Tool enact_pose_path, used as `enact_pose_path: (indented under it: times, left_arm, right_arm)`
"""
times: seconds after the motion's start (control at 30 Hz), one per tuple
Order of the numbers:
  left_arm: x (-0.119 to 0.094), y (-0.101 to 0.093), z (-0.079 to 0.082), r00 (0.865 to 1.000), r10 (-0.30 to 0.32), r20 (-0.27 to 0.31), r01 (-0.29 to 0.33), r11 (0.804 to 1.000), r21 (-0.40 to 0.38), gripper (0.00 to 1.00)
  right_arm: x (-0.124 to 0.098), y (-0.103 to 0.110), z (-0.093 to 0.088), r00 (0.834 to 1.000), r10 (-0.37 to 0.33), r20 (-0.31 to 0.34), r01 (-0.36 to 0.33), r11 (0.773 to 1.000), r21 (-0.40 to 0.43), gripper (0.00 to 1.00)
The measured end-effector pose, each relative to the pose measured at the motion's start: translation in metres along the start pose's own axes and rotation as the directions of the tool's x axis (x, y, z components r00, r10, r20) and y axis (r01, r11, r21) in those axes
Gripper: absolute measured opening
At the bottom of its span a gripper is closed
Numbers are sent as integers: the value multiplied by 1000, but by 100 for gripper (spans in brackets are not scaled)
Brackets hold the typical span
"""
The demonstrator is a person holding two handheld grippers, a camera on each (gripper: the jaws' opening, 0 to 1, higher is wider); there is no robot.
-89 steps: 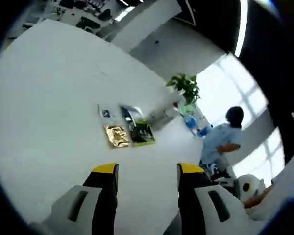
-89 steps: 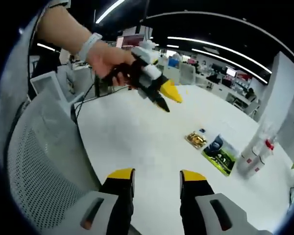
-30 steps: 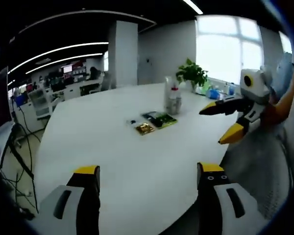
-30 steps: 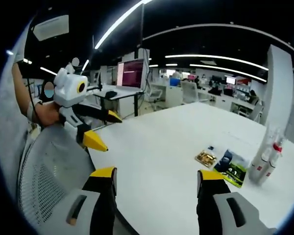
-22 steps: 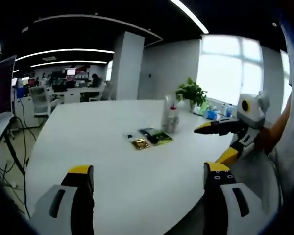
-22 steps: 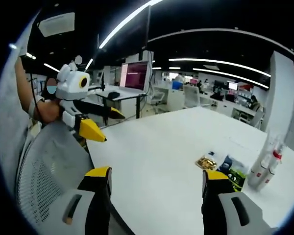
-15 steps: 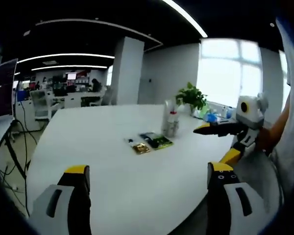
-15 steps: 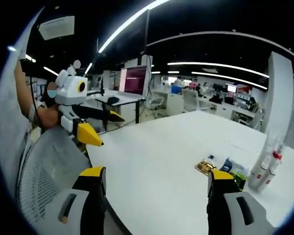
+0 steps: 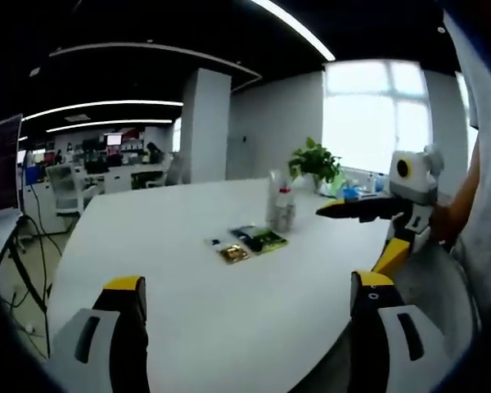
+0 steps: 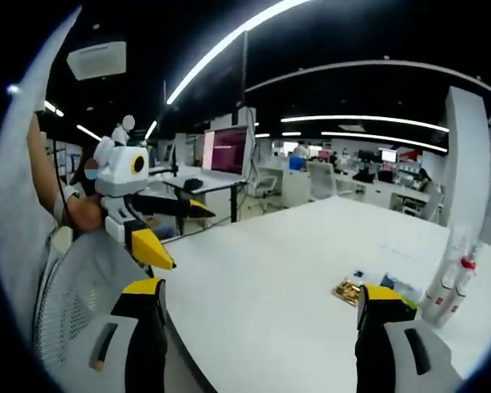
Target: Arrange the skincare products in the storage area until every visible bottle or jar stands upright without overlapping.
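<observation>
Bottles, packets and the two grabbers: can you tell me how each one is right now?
Bottles: standing upright, close together on the white table.
Gold packet: lying flat.
Green packet: lying flat beside the gold one.
Left gripper: open, holding nothing.
Right gripper: open, holding nothing.
Potted plant: upright at the table's far edge.

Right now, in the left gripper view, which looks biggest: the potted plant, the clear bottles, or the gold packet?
1. Potted plant, though farther off.
2. Clear bottles, close behind it in apparent size.
3. Gold packet, smallest.
</observation>
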State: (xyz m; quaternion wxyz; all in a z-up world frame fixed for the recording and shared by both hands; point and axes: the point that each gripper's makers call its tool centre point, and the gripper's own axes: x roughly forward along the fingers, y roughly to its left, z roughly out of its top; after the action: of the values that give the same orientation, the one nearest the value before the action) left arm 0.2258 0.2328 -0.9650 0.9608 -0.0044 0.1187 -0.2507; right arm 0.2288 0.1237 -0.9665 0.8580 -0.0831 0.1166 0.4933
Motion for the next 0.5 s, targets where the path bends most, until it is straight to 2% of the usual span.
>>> enact_pose_path:
  times: [0.5]
  left_arm:
    - [1, 0, -5, 1000, 3, -29, -3, 1000, 11, 99]
  right_arm:
    - [0, 2, -3, 1000, 11, -16, -11, 1000, 5, 99]
